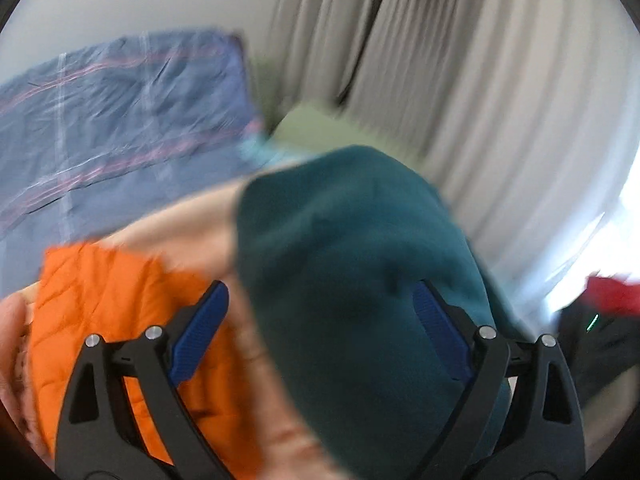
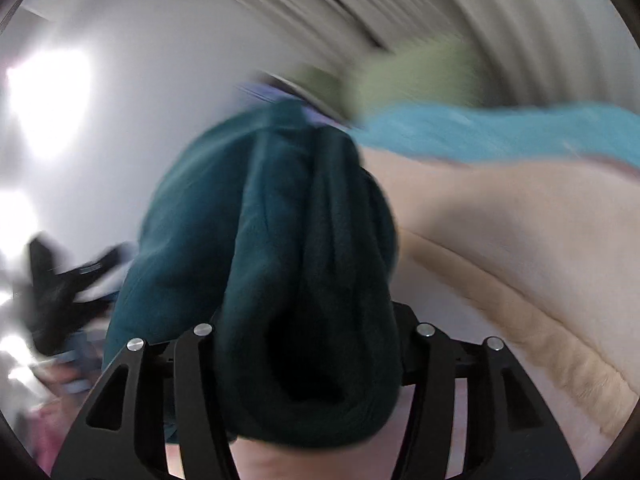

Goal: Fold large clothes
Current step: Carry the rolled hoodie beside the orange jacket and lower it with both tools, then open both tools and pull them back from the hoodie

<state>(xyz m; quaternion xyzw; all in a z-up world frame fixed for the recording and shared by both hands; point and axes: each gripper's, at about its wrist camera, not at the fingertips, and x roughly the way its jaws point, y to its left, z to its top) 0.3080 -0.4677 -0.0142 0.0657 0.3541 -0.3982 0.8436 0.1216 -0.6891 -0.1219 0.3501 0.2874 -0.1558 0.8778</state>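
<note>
A dark teal fleece garment [image 1: 360, 260] is bunched into a thick bundle above a peach blanket [image 1: 192, 220]. In the left wrist view my left gripper [image 1: 320, 292] stands wide open. Its left blue pad [image 1: 200, 332] is bare, and the teal cloth lies against the right pad [image 1: 440, 332]. In the right wrist view the teal garment [image 2: 280, 240] fills the whole gap of my right gripper [image 2: 308, 304]. It bulges up and out and hides both fingertips, so that gripper is closed on the bundle. Both pictures are blurred.
An orange quilted garment [image 1: 120, 300] lies at lower left beside the blanket. A blue striped sheet [image 1: 120, 120] covers the bed behind. Pale curtains [image 1: 460, 80] hang at the right. A light blue cloth [image 2: 500, 132] and a green item [image 2: 400, 76] lie beyond the peach blanket [image 2: 500, 240].
</note>
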